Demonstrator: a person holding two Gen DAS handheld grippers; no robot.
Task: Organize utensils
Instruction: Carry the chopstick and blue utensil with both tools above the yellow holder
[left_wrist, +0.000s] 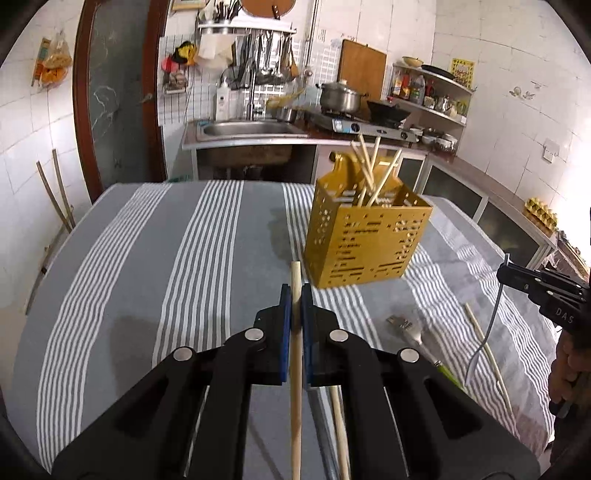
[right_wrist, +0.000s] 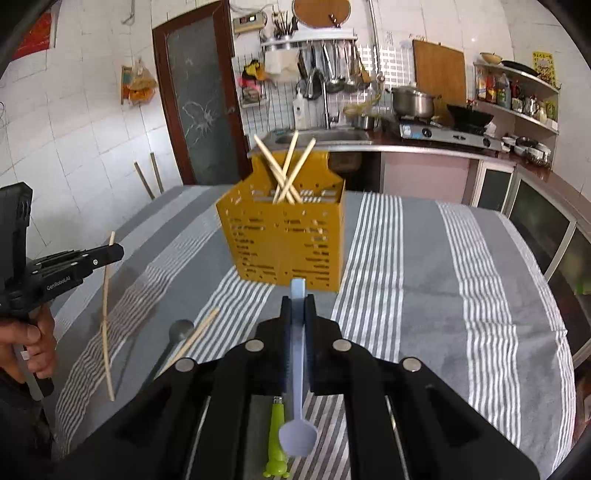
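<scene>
Left wrist view: chopstick (left_wrist: 296, 332) points forward, probably along gripper (left_wrist: 296, 295).

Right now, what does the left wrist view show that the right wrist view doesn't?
Only the left wrist view shows the left tool shut on a chopstick seen head-on, and a fork lying on the striped cloth. Only the right wrist view shows the right tool shut on a pale blue spoon, a green handle below it, and a dark spoon. Both show the yellow holder with chopsticks standing in it.
</scene>
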